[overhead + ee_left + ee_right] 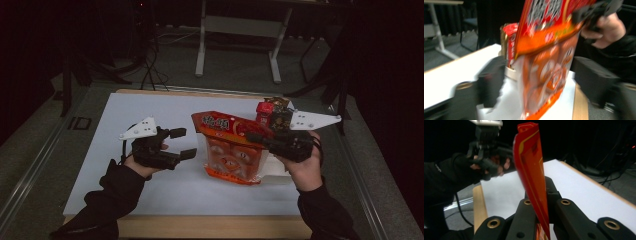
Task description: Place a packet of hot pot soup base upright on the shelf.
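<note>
Right gripper (256,137) clamps snack bag (231,150) by its top seal, lifting; left gripper (183,143) at 9 o'clock, jaws wide, empty; next: carry bag clear of the packets at 1 o'clock

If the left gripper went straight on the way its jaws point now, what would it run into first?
Most likely the orange snack bag, which hangs straight ahead of the open left gripper while the right gripper holds its top edge. Depth is hard to judge, but nothing shows between them.
</note>
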Tool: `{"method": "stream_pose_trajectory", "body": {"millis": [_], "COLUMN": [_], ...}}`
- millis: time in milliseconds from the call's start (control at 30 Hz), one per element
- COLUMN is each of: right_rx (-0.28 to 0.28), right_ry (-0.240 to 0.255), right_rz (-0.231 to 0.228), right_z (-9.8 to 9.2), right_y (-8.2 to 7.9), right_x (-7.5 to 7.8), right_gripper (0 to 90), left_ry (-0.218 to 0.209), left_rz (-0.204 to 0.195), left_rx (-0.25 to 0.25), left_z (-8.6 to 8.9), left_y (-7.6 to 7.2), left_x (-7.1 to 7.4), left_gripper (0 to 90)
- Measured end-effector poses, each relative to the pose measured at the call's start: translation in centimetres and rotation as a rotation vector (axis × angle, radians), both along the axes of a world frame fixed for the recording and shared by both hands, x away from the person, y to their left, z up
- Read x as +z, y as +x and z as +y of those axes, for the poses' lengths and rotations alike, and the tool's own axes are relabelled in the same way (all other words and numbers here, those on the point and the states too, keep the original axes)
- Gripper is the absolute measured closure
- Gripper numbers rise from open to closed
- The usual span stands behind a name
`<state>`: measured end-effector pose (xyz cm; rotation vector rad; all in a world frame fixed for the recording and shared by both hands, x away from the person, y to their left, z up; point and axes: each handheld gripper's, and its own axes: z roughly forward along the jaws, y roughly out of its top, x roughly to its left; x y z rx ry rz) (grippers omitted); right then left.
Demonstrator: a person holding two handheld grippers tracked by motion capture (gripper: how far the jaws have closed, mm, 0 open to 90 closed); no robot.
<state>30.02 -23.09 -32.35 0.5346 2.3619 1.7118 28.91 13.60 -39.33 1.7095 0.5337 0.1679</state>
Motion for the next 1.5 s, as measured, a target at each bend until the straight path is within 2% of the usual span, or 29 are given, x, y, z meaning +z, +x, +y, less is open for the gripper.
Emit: {"method": "stream_pose_trajectory", "body": {"millis": [67,267,400,467,567,767,833,1000,1033,1100,1267,1500], "right_rx": [-0.01,-0.073,-0.118,-0.147,-0.188,-0.253,-0.258,-0.297,-0.297,-0.313,-0.327,-0.336], "right_ry": [0.018,0.031,0.03,0.031,0.033,0.039,0.039,0.042,0.042,0.037,0.034,0.049], "right_rz": [-0.011,-0.048,-0.066,-0.07,-0.068,-0.055,-0.049,-0.028,-0.028,-0.016,0.005,0.044], "right_z": [-0.6,-2.5,-3.8,-4.5,-5.6,-7.7,-8.0,-9.5,-9.5,-10.0,-10.3,-10.6], "right_y": [0.0,0.2,0.5,0.6,1.0,1.8,1.9,2.4,2.4,2.6,3.0,3.6], "right_x": [0.7,3.0,4.1,4.4,4.6,4.0,3.8,2.8,2.8,2.1,1.1,-0.7], "right_gripper": [90.0,90.0,90.0,90.0,90.0,90.0,90.0,90.0,90.0,90.0,90.0,90.0], "left_ry": [0.026,0.031,0.049,0.036,0.044,0.055,0.056,0.063,0.063,0.068,0.05,0.038], "left_rz": [-0.008,0.014,0.024,0.024,0.034,0.057,0.062,0.083,0.083,0.099,0.118,0.129], "left_rx": [0.024,0.062,0.088,0.091,0.102,0.108,0.104,0.106,0.106,0.111,0.122,0.132], "left_z": [-0.2,-0.1,0.2,0.4,0.7,1.1,1.1,1.3,1.3,1.4,1.4,1.5], "left_y": [-0.2,-0.4,-0.6,-0.8,-1.0,-1.7,-1.9,-2.8,-2.8,-3.0,-3.0,-2.9], "left_x": [-0.4,-1.4,-2.3,-2.9,-3.7,-5.3,-5.6,-7.4,-7.4,-8.3,-9.3,-10.0], "left_gripper": [13.2,2.0,1.5,1.6,1.6,1.6,1.6,1.6,1.6,1.6,1.6,1.6]}}
